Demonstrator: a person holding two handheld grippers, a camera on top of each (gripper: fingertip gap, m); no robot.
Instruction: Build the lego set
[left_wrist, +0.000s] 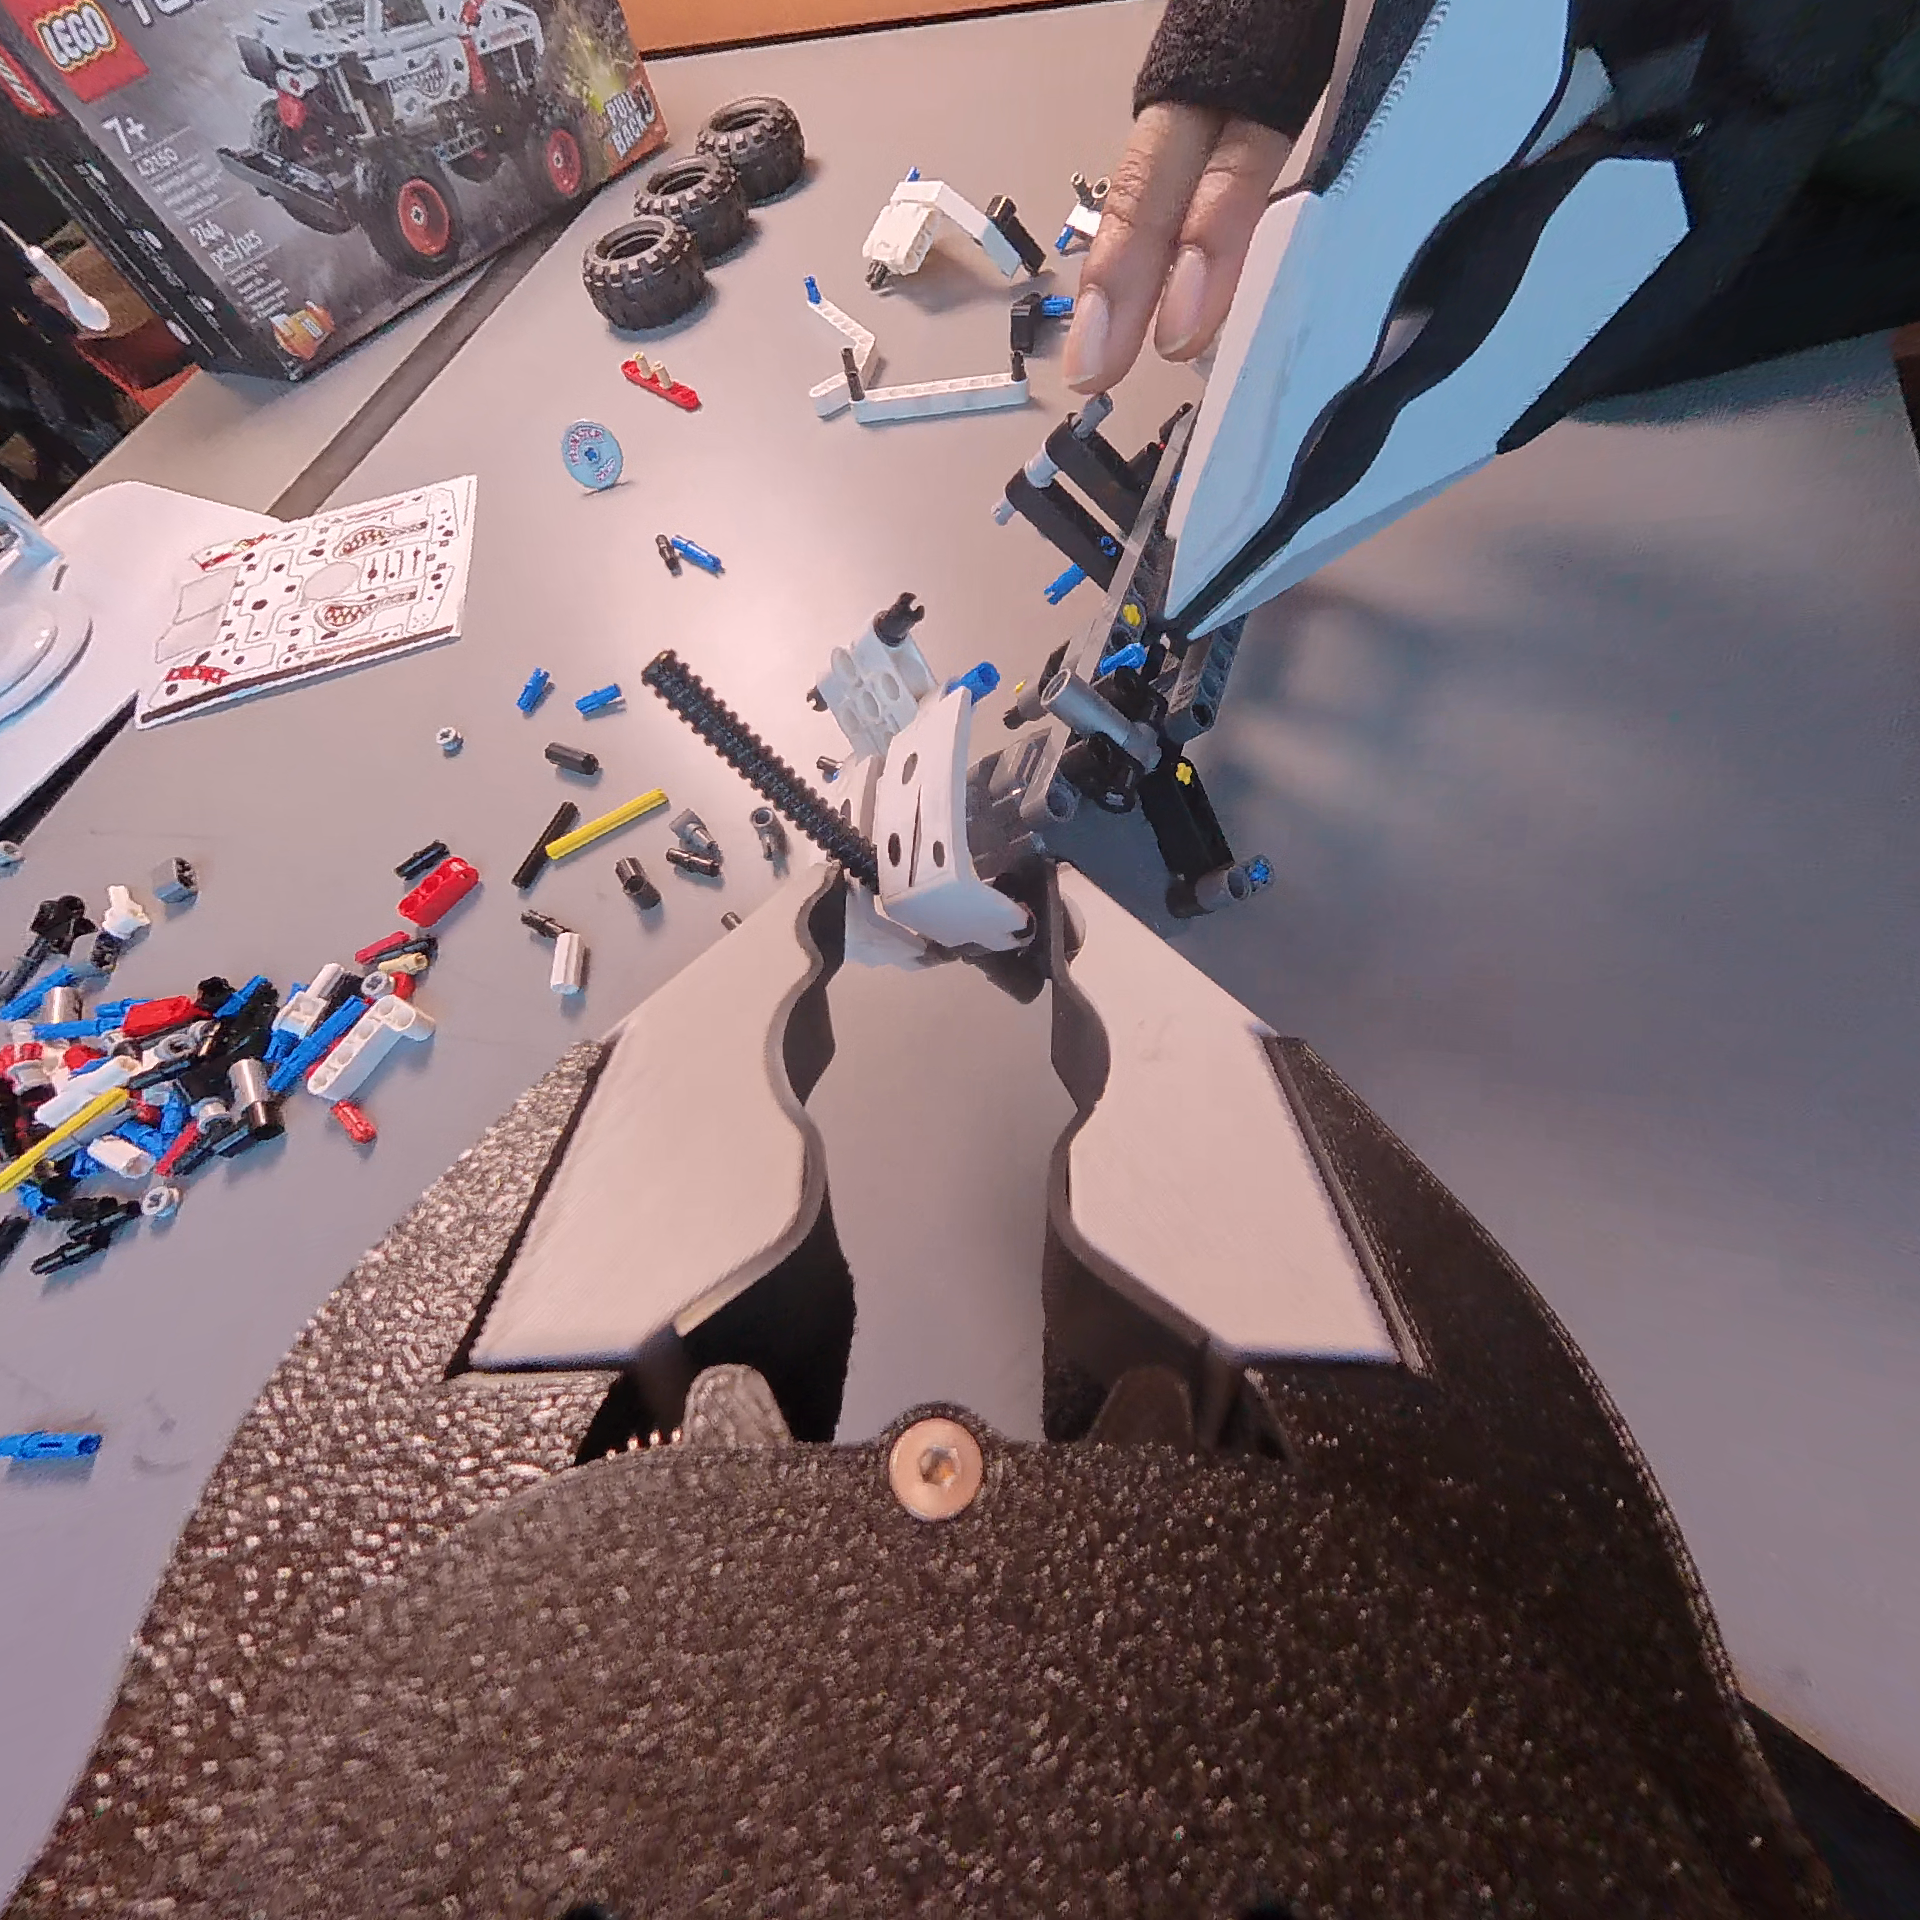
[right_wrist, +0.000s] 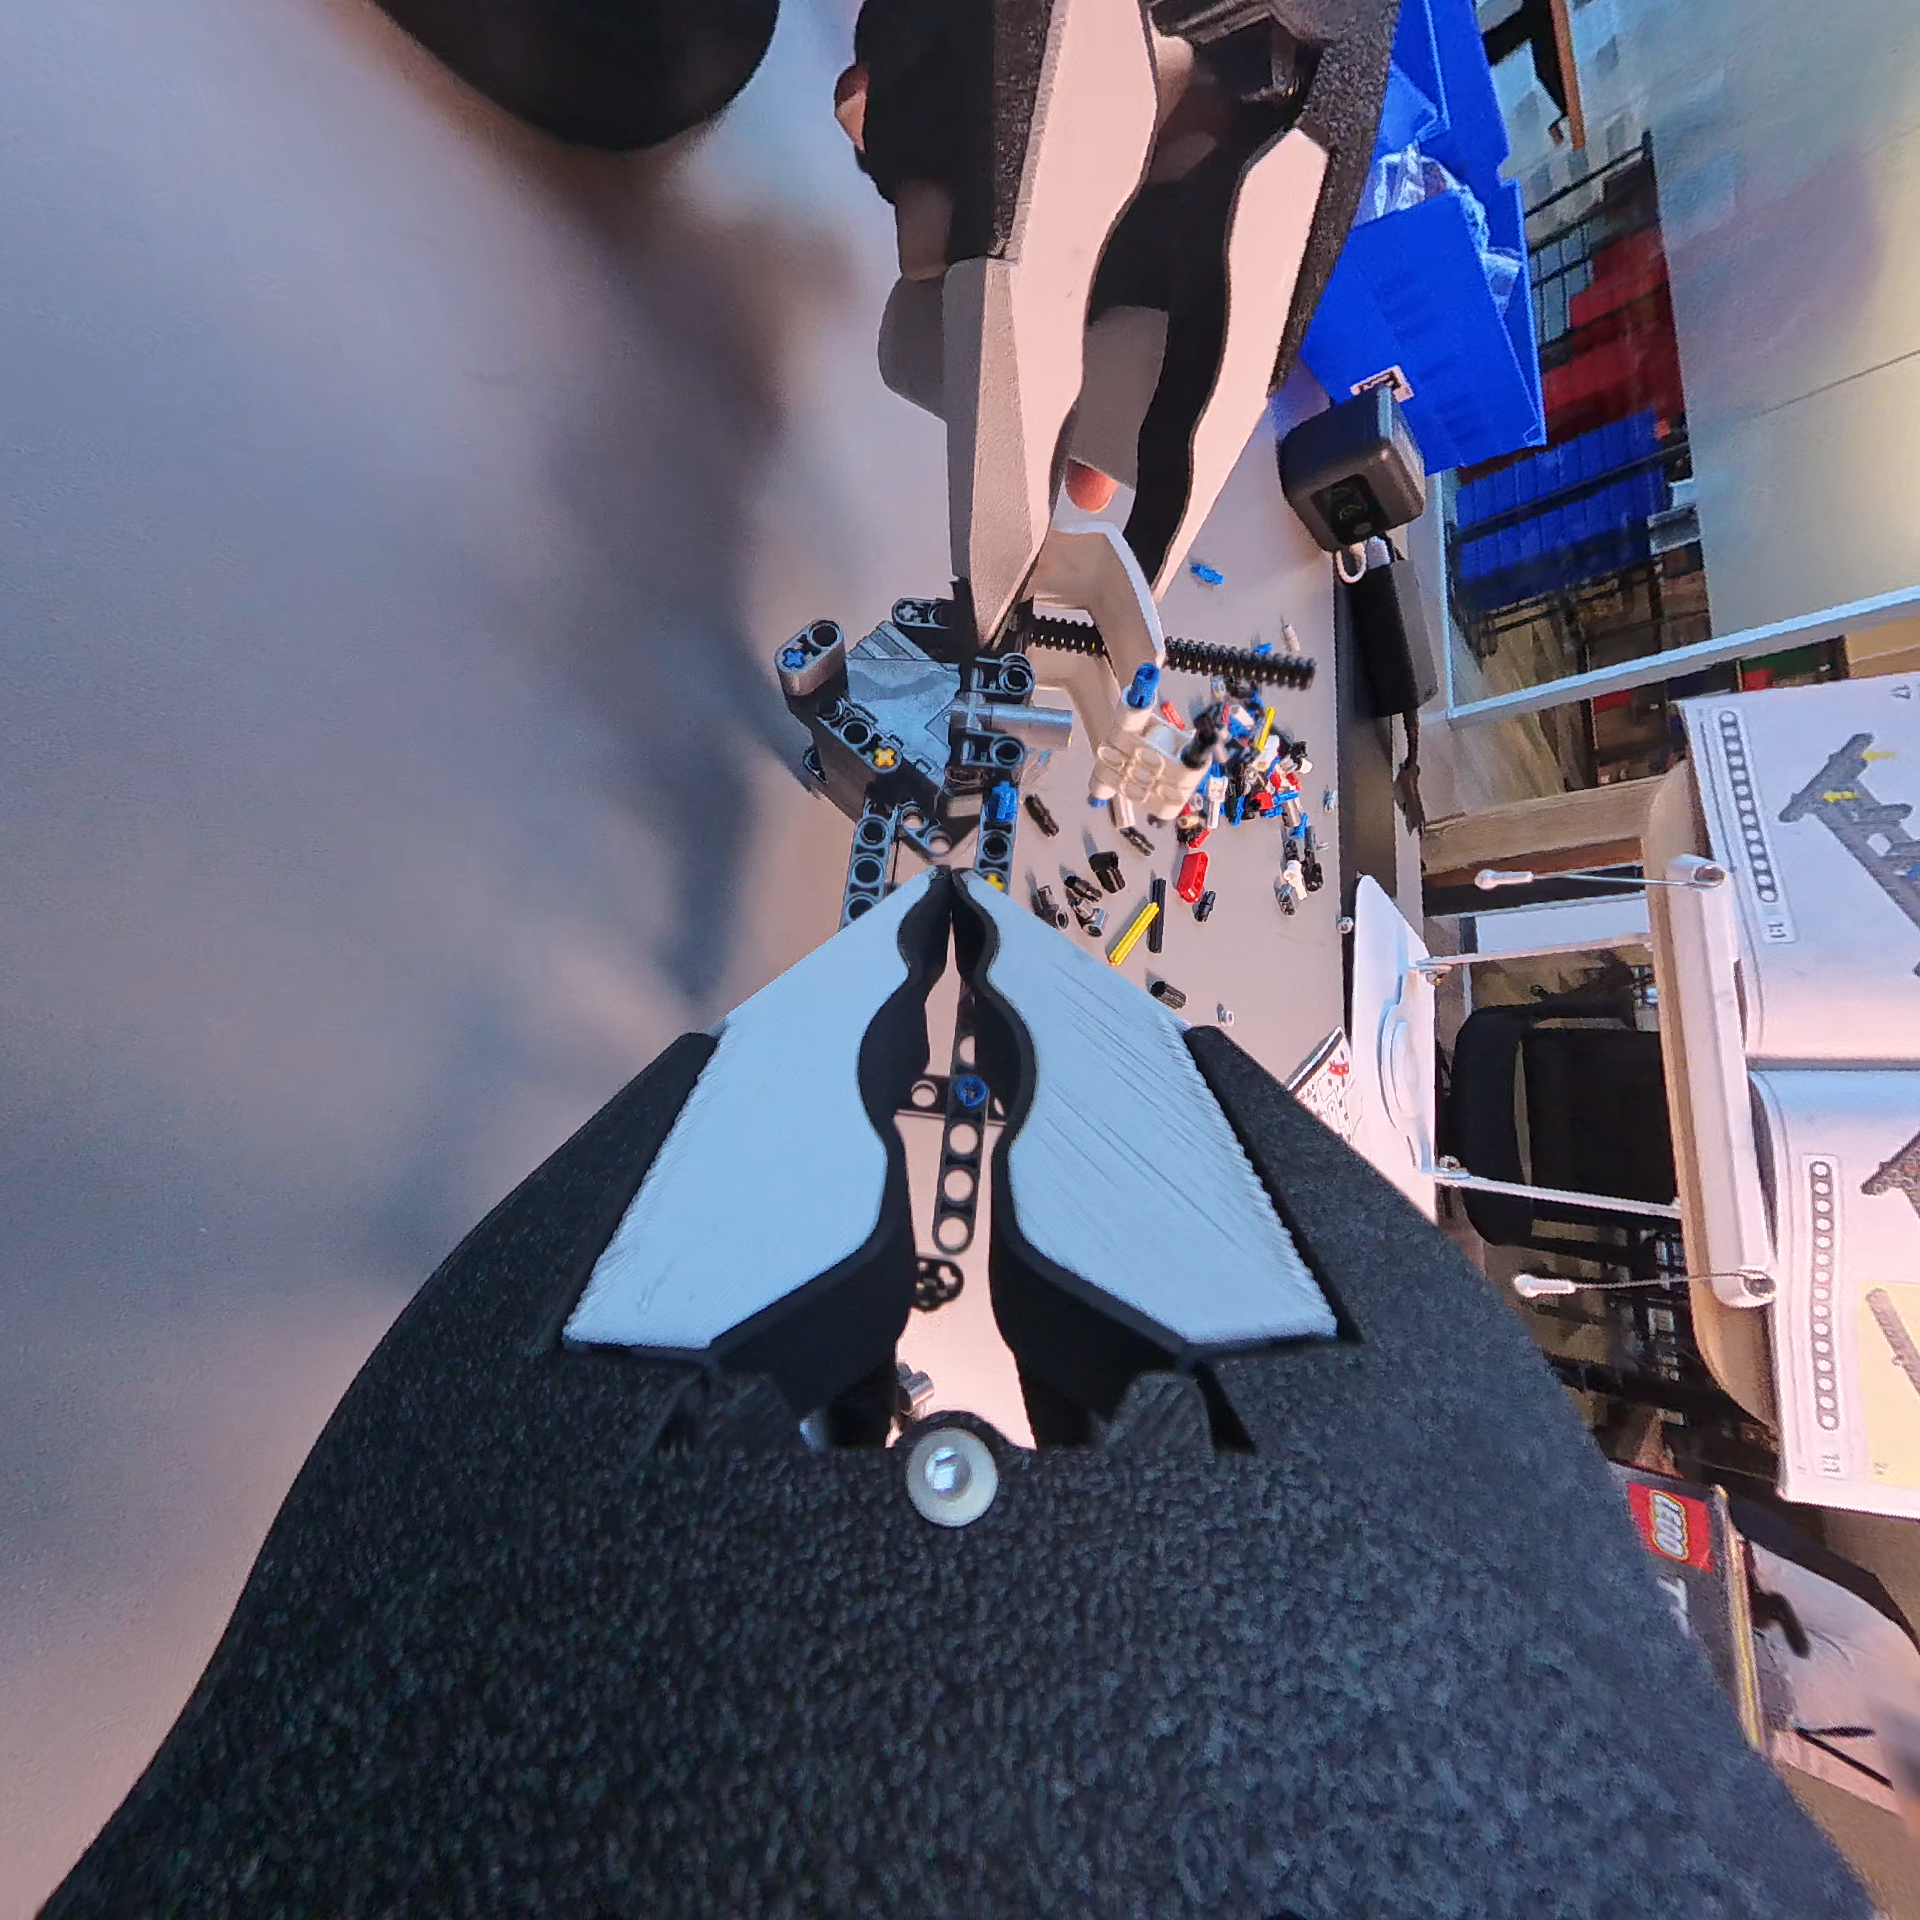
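My left gripper (left_wrist: 945, 894) is shut on a white curved panel piece (left_wrist: 925, 810) and holds it against the near end of the black and grey chassis frame (left_wrist: 1101, 748). A black ribbed hose (left_wrist: 748, 748) runs out to the left from behind the panel. My right gripper (right_wrist: 951, 878) is shut on a dark grey holed beam (right_wrist: 961, 1164) of the chassis (right_wrist: 894, 717), which stands tilted on the grey table (left_wrist: 1455, 935). The right gripper also shows at the upper right of the left wrist view (left_wrist: 1184, 623). The left gripper (right_wrist: 1081, 592) and panel (right_wrist: 1112, 592) show at the top of the right wrist view.
A heap of small loose parts (left_wrist: 156, 1049) lies at the left. A sticker sheet (left_wrist: 312, 592), three black tyres (left_wrist: 686, 197), the set's box (left_wrist: 343, 156) and white sub-assemblies (left_wrist: 935, 384) lie farther back. An open instruction booklet (right_wrist: 1818, 1039) stands beyond the table. The gap from one gripper's tips to the other's is roughly 7 cm.
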